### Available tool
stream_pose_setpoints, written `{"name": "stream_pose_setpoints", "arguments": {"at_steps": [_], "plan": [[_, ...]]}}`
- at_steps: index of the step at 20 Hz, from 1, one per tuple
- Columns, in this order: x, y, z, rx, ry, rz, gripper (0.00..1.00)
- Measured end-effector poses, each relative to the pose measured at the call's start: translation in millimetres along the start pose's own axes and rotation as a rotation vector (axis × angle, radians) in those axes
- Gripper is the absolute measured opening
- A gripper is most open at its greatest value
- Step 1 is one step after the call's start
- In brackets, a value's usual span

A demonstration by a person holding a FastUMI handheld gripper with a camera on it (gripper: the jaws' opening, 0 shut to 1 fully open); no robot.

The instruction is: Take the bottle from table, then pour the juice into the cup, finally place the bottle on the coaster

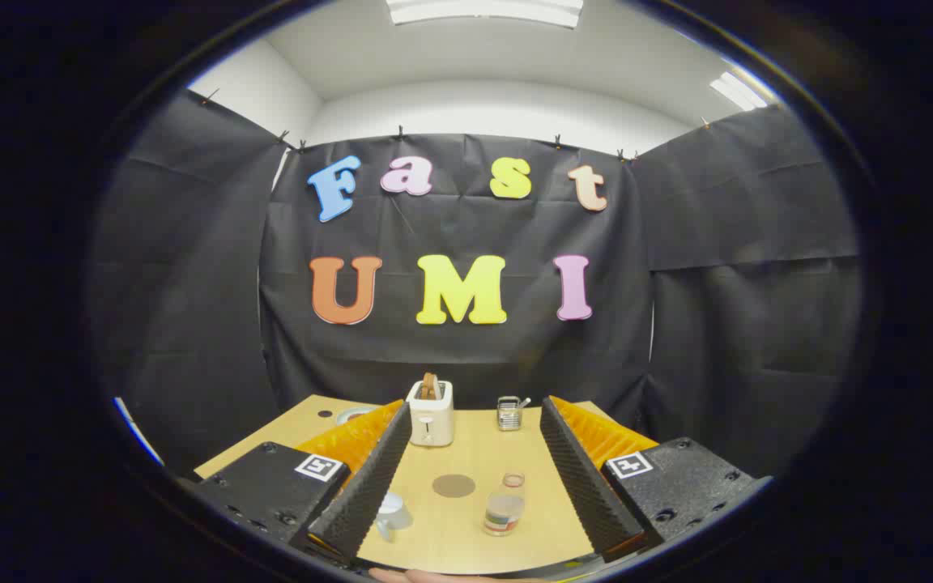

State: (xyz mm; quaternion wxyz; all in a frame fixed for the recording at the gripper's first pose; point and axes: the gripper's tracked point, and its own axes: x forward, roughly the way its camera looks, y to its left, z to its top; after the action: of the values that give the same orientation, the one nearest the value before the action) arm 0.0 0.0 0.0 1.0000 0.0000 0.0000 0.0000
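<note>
Your gripper (pixel 475 478) fingers spread wide and empty, bottle (pixel 504 505), cup (pixel 392 515) and coaster (pixel 453 486) between them, toaster (pixel 431 414) beyond.

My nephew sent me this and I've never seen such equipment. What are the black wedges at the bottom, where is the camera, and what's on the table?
The camera rides on a hand-held gripper, looking forward along its two fingers; those are the black ridged wedges. They stand wide open and hold nothing. Between them on the wooden table sit a cup, a round coaster and a small bottle. Beyond these stand a white toaster and a small metal rack.
</note>
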Motion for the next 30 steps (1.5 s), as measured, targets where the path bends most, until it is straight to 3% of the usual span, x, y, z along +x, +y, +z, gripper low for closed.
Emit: {"name": "stream_pose_setpoints", "arguments": {"at_steps": [18, 30], "plan": [[3, -8, -5, 0.012, -0.047, 0.005, 1.00], [36, -33, -68, -0.018, -0.017, -0.024, 1.00]]}}
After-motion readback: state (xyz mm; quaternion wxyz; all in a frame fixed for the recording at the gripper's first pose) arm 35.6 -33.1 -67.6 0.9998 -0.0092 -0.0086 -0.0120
